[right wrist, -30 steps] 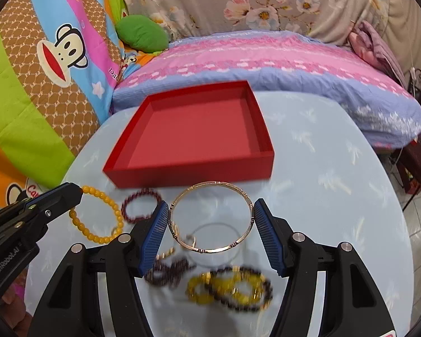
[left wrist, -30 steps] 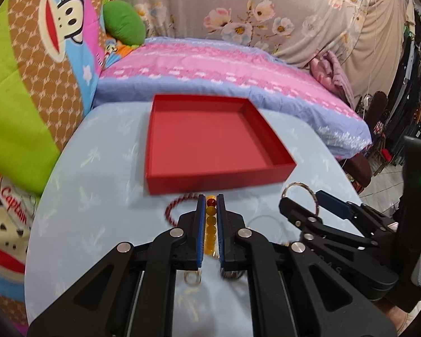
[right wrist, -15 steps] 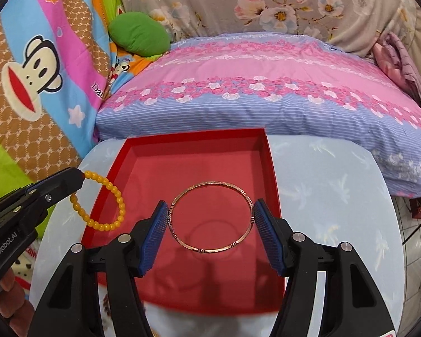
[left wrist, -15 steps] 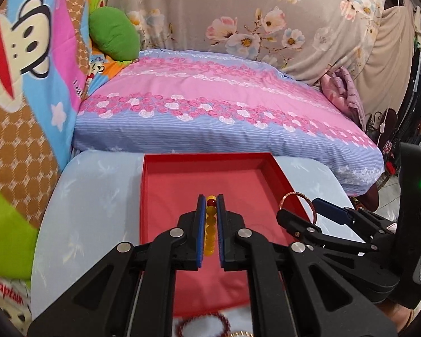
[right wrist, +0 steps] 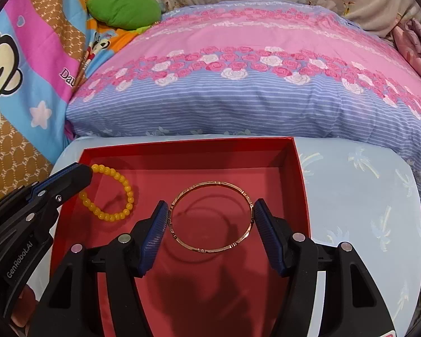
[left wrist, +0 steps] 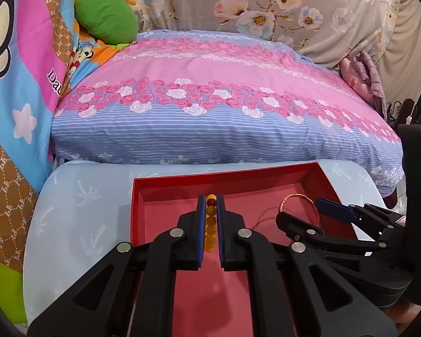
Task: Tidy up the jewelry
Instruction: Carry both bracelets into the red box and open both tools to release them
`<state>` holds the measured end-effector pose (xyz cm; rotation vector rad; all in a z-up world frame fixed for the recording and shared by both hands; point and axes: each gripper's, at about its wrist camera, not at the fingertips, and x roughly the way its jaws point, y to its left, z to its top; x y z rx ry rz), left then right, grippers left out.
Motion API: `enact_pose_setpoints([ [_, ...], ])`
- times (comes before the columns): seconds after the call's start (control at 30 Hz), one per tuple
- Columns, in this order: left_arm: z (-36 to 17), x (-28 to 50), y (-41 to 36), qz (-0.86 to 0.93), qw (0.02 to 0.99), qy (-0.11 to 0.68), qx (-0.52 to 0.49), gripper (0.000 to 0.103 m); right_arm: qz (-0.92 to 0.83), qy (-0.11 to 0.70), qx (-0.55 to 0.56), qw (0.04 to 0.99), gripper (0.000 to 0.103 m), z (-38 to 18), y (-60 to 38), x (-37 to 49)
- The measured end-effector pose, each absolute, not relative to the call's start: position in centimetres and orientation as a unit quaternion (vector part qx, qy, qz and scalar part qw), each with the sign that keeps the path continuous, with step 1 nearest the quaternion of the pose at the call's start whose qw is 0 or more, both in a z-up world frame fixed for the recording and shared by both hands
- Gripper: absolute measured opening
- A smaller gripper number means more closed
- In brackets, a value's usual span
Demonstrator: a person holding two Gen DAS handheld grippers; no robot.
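A shallow red tray (left wrist: 266, 177) (right wrist: 299, 174) lies on the pale blue table. My left gripper (left wrist: 210, 199) is shut on a yellow bead bracelet (left wrist: 210, 224) (right wrist: 118, 196), which hangs over the tray's left part. In the right wrist view the left gripper (right wrist: 78, 168) comes in from the left. My right gripper (right wrist: 210, 210) is shut on a thin rose-gold bangle (right wrist: 210, 216) (left wrist: 300, 196), its blue pads pressing on both sides of the ring. The bangle hovers flat above the middle of the tray floor and casts a shadow there.
The round table (right wrist: 365, 196) with a pale blue leaf-print cloth butts against a bed with a pink and blue floral quilt (right wrist: 252, 84). A green cushion (right wrist: 123, 8) and a cartoon monkey blanket (right wrist: 19, 70) lie at the left.
Both grippers moved forward from the loose jewelry at the table's near side to above the red tray, each still holding its piece. The other bracelets dropped out of view.
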<state>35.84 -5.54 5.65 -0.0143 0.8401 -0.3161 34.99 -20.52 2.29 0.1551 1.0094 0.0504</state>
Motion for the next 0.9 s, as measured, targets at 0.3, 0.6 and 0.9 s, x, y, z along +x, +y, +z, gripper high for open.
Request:
enact_pose_setpoints([
  [0.3,4.6,37.0,-5.4,-0.147,0.897,0.417,-0.003,0.008,0.013,0.499,0.076,0.863,0.061,1.2,-20.3,36.3],
  [0.6,4.5,36.7,-5.4,-0.136,0.898,0.419,-0.007,0.028,-0.002,0.492,0.053,0.869,0.061,1.6,-20.1,36.0],
  [0.9,5.6,35.5,-4.9,-0.13,0.905,0.405,-0.003,0.033,-0.004,0.475,0.051,0.879,0.061,2.9,-20.3,34.1],
])
